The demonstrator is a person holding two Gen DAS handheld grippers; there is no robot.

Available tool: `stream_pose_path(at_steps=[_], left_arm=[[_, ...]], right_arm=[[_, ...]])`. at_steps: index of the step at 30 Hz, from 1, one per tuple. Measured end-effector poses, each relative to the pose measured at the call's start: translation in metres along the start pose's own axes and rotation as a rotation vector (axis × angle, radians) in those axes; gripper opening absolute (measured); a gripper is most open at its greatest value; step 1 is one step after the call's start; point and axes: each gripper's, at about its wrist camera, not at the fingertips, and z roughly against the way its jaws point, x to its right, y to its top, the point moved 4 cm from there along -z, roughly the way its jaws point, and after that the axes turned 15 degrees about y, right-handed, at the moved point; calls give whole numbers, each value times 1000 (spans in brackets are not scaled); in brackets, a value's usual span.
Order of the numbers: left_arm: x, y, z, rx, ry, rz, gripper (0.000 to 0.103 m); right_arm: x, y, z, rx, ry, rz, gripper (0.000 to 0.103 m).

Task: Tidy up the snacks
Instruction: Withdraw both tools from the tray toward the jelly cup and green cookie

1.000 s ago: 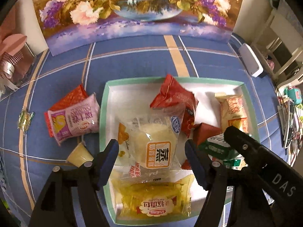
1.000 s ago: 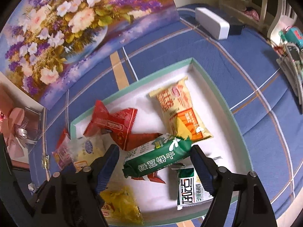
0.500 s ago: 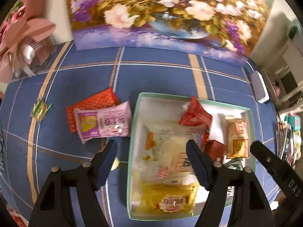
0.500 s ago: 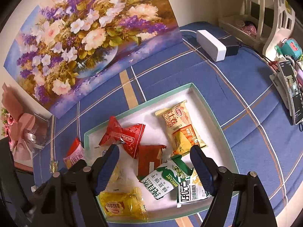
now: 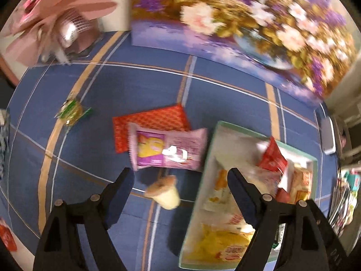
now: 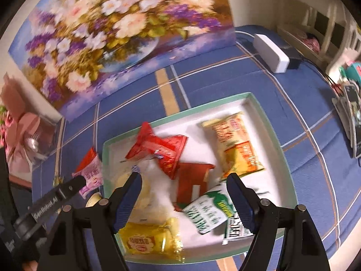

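My left gripper (image 5: 180, 180) hangs over the blue cloth just left of the mint-rimmed tray (image 5: 204, 187), its jaws opening with nothing gripped. A small pudding cup (image 5: 163, 193) lies on the cloth below the gap. Beyond it lie a pink packet (image 5: 168, 150) on a red packet (image 5: 149, 122), and a green candy (image 5: 72, 110). My right gripper (image 6: 183, 187) stands open above the tray (image 6: 180, 113), holding nothing. In the tray lie red packets (image 6: 158, 146), an orange-yellow packet (image 6: 237, 144), a green-and-white packet (image 6: 207, 212), a yellow packet (image 6: 146, 239) and a clear bun packet (image 5: 225, 187).
A flower painting (image 6: 112, 33) stands along the back of the cloth. A pink wrapped bouquet (image 5: 61, 15) is at the back left. A white box (image 6: 270, 52) lies at the back right, with shelves and clutter past the right edge.
My left gripper has slid left from above the tray to the cloth beside it, leaving the bun packet behind and spreading its jaws. My right gripper has risen; the green packet lies loose in the tray.
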Motion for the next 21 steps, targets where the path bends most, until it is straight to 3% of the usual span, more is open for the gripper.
stream_pose_path(at_steps=[4, 7, 16, 21], left_arm=[[-25, 9, -3, -3, 11, 64, 94], [-46, 15, -5, -1, 21, 108, 95], [-119, 23, -13, 13, 116, 239, 96], [-157, 20, -18, 7, 209, 275, 96]], right_arm=[[-24, -4, -4, -6, 13, 70, 83], [-37, -7, -7, 2, 27, 102, 103], [-67, -14, -16, -6, 41, 171, 103], [-88, -22, -23, -20, 90, 191, 103]])
